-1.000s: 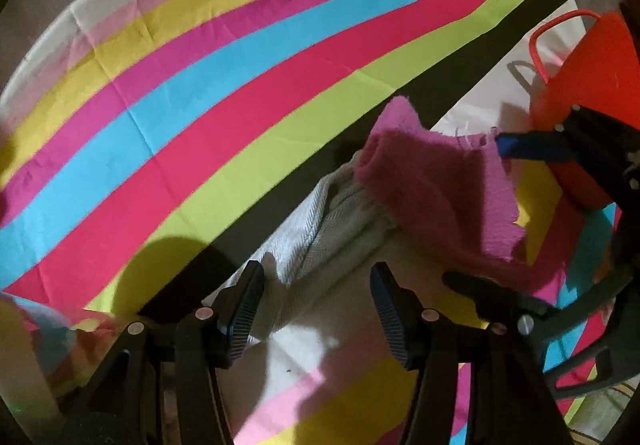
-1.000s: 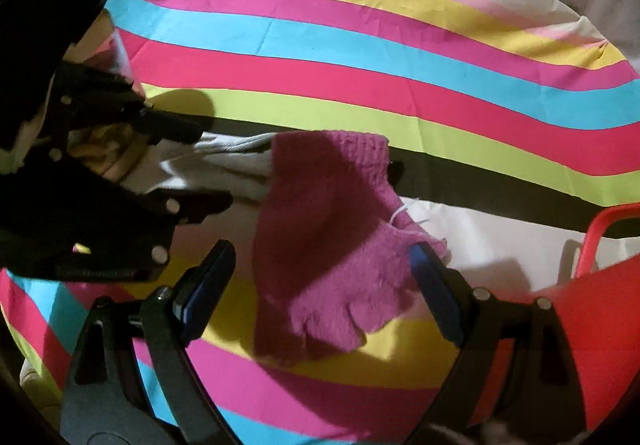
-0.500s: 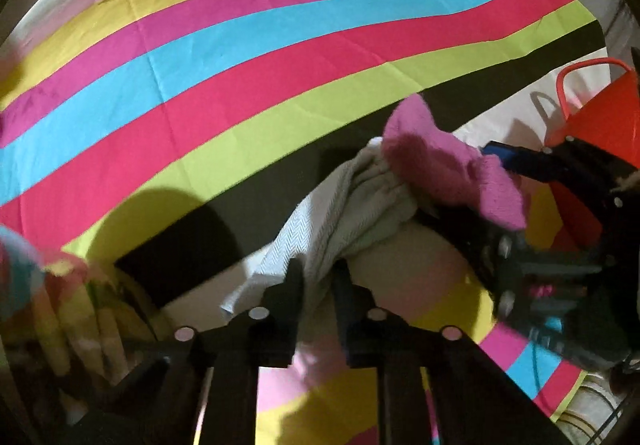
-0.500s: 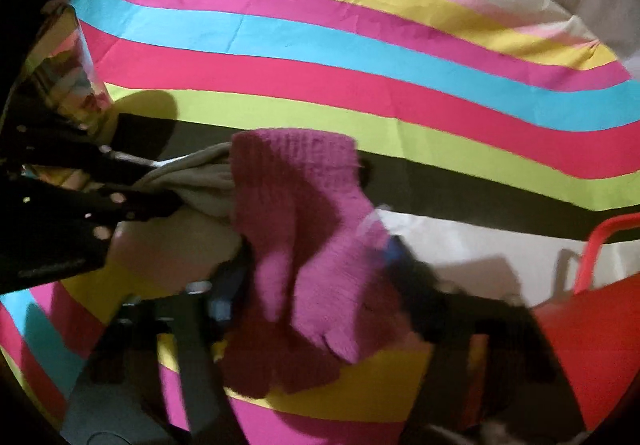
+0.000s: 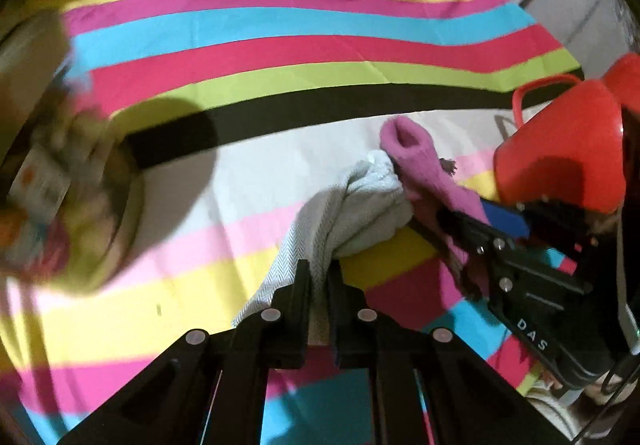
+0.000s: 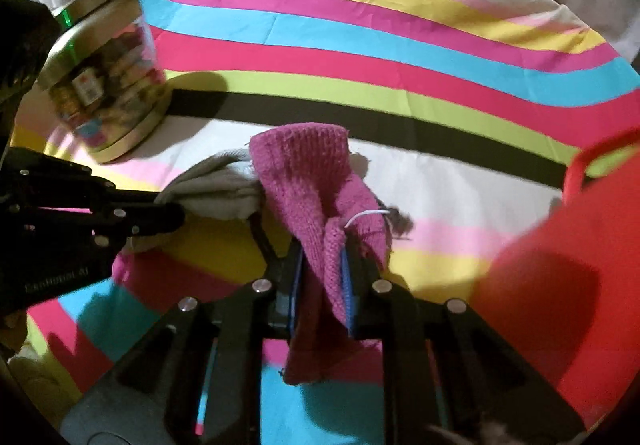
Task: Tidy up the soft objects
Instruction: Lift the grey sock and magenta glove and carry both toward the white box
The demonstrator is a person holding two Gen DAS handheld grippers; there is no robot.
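Far left on the striped cloth (image 6: 360, 45): a round printed tin (image 6: 108, 85), untouched. Left tool (image 5: 318, 285) has just been closing and is now clamped narrow on the grey cloth (image 5: 360, 205), fabric bunched between the pads and trailing down beside them. Right tool (image 6: 322, 277) has likewise just closed, gripping the pink knitted glove (image 6: 312, 181) near its finger end, cuff standing up beyond the pads. The glove's cuff and the grey cloth touch where they overlap, centre of the cloth. Red basket (image 6: 560, 265) sits near right, just beside the right tool. Risks, my read: the two pieces drag each other if the tools pull apart unevenly, since knit snags easily; loose thread on the glove could catch on a pad; the glove is held by a thin fold, so it may slip out; the right tool is close enough to clip the basket rim.
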